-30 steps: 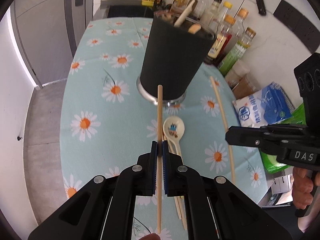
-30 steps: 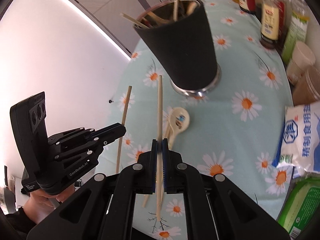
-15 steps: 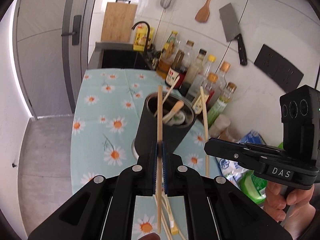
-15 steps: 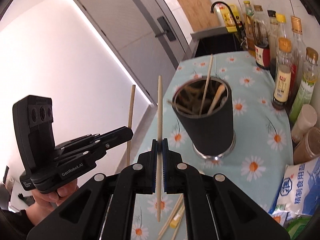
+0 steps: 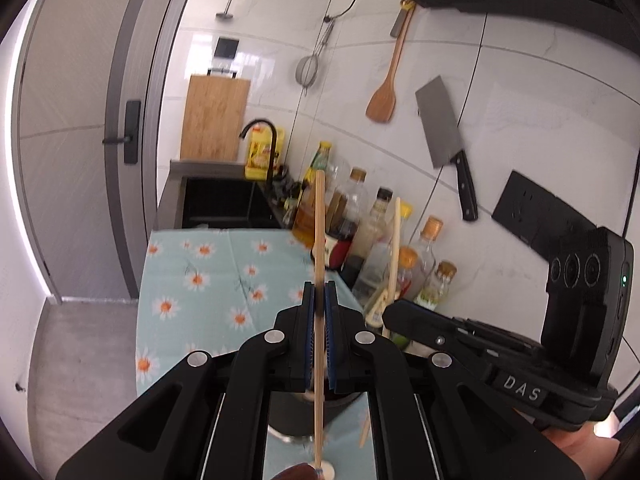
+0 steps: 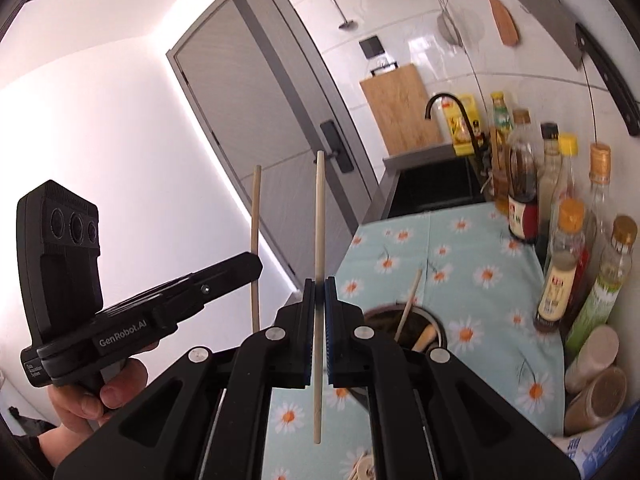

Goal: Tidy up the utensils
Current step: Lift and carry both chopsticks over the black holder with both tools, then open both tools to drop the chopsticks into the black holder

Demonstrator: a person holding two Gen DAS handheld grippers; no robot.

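Observation:
My left gripper [image 5: 319, 292] is shut on a wooden chopstick [image 5: 319, 232] that stands upright; it also shows in the right wrist view [image 6: 224, 280] with its chopstick [image 6: 255, 216]. My right gripper [image 6: 319, 288] is shut on a second wooden chopstick [image 6: 319, 220], also upright; it shows in the left wrist view [image 5: 400, 312] with its chopstick [image 5: 395, 248]. Both are raised above the table. The black utensil holder [image 6: 412, 332] with several wooden utensils in it sits below and just right of my right gripper. In the left wrist view the holder [image 5: 296, 412] is mostly hidden under my fingers.
The daisy-patterned tablecloth [image 6: 472, 264] covers the table. Sauce bottles [image 6: 560, 280] line the right wall side. A black sink and tap [image 6: 436, 184] lie beyond the table. A cleaver [image 5: 444, 140] and wooden spatula [image 5: 386, 92] hang on the wall. A spoon [image 6: 362, 468] lies on the table.
Both grippers have lifted their chopsticks off the table and tilted up, rising above the holder, which has dropped low in both views.

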